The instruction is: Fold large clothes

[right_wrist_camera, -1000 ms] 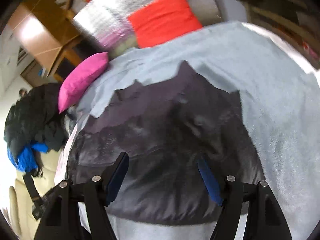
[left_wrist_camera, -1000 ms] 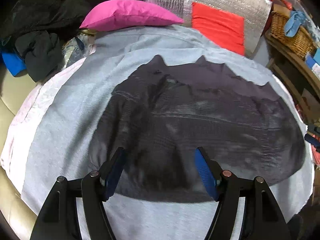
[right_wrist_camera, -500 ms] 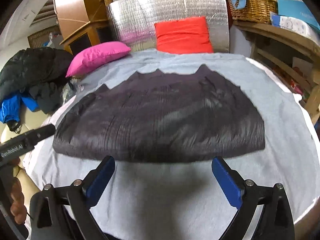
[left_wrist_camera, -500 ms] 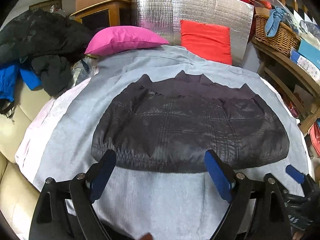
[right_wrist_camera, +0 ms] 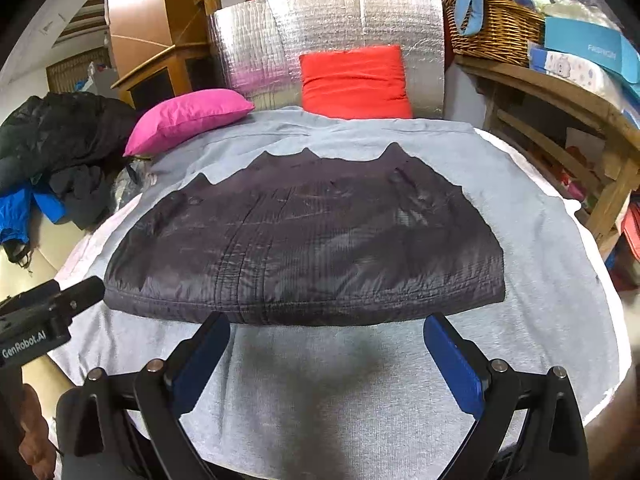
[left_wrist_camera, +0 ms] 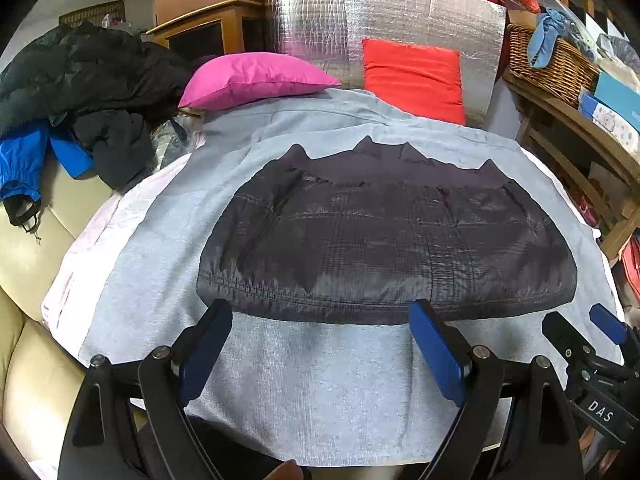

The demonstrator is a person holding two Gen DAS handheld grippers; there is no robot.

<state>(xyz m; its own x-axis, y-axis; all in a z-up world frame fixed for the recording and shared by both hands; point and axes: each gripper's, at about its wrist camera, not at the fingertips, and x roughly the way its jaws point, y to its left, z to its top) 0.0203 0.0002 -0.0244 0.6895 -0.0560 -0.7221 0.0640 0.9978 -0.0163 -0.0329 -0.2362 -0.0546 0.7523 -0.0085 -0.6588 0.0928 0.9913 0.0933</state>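
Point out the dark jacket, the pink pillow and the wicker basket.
dark jacket [left_wrist_camera: 384, 248], left wrist view, middle of its quilted top
pink pillow [left_wrist_camera: 256, 80], left wrist view, middle of its upper face
wicker basket [right_wrist_camera: 496, 28], right wrist view, its woven front wall

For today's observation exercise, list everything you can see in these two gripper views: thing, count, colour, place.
quilted jacket: 1, dark grey, flat on the sheet, centre
sheet: 1, light grey, covering the bed
pillow: 1, pink, far left of the sheet
cushion: 1, red, against the foil panel
foil panel: 1, silver, behind the bed
clothes pile: 1, black and blue, left
wicker basket: 1, brown, right shelf
left gripper: 1, black with blue pads, open, near the jacket's hem
right gripper: 1, same, open
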